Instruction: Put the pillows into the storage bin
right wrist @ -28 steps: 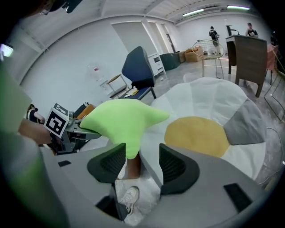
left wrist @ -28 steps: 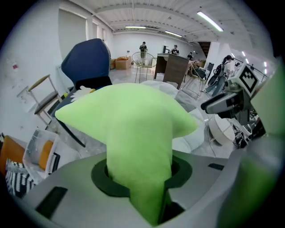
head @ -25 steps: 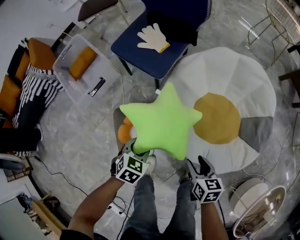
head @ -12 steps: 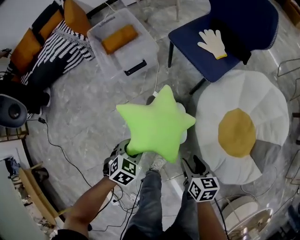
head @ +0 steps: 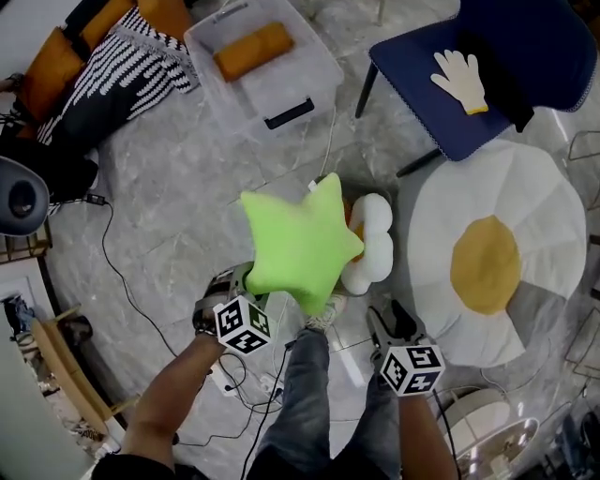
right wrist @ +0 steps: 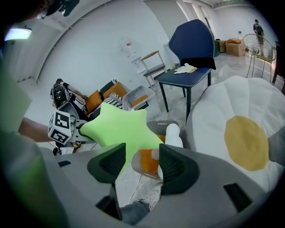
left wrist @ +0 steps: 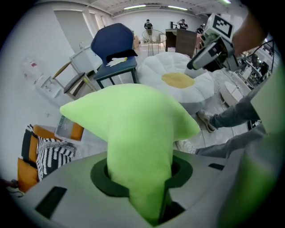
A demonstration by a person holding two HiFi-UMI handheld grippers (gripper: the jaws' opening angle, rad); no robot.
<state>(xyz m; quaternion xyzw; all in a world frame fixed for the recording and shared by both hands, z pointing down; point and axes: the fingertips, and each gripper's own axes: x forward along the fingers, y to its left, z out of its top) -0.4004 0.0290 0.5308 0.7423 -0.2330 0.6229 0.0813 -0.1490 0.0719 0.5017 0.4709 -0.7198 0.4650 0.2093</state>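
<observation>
Star pillow (head: 298,246), pinched by one arm in the left gripper (head: 241,302), has swung left, away from the right gripper (head: 394,323) (jaws apart, empty); storage bin (head: 234,94) now upper centre-left, closer, so the carry looks well underway

Bright studio-like hall: marble floor (head: 178,187), ceiling strip lights (left wrist: 133,6), blue chair (head: 412,66), trailing cables (head: 105,258).

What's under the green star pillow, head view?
A white and orange plush shows at the right edge of the green star pillow, which covers the rest.
</observation>
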